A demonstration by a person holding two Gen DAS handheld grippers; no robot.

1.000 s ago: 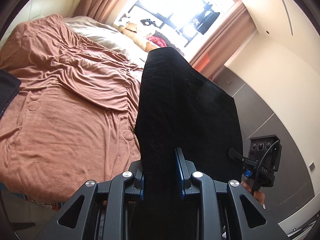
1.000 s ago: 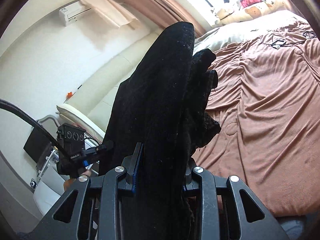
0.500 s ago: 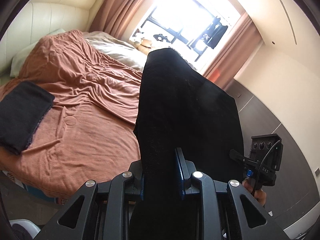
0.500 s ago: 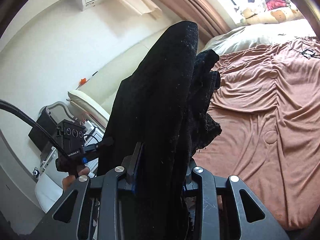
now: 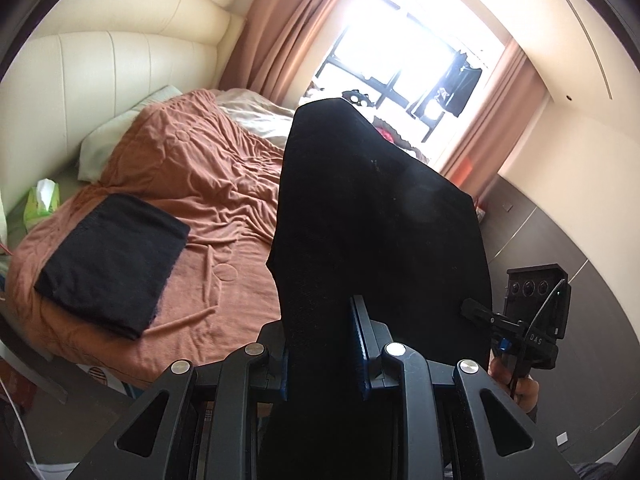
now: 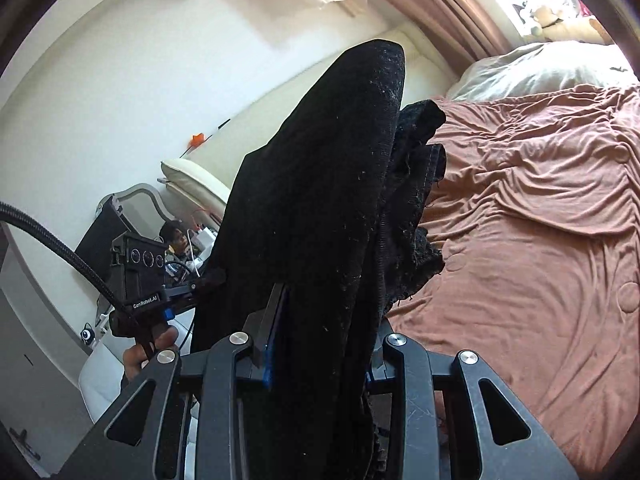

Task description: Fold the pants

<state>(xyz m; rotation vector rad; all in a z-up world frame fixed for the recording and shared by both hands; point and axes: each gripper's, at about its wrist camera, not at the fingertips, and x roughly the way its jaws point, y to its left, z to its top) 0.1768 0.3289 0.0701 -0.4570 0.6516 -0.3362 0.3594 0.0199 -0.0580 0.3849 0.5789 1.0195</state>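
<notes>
Here we carry black knit pants (image 5: pixel 376 216) aloft between both grippers.
Left gripper (image 5: pixel 322 344) and right gripper (image 6: pixel 320 340) each pinch an edge, so the cloth hangs clear above the rust-brown bed cover (image 5: pixel 224 200); a folded black garment (image 5: pixel 116 264) lies at nine o'clock.

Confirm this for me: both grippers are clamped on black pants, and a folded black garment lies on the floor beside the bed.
Wrong place: the left wrist view shows the folded black garment lying on the bed, not the floor. Both grippers, left gripper and right gripper, do clamp black pants.
</notes>
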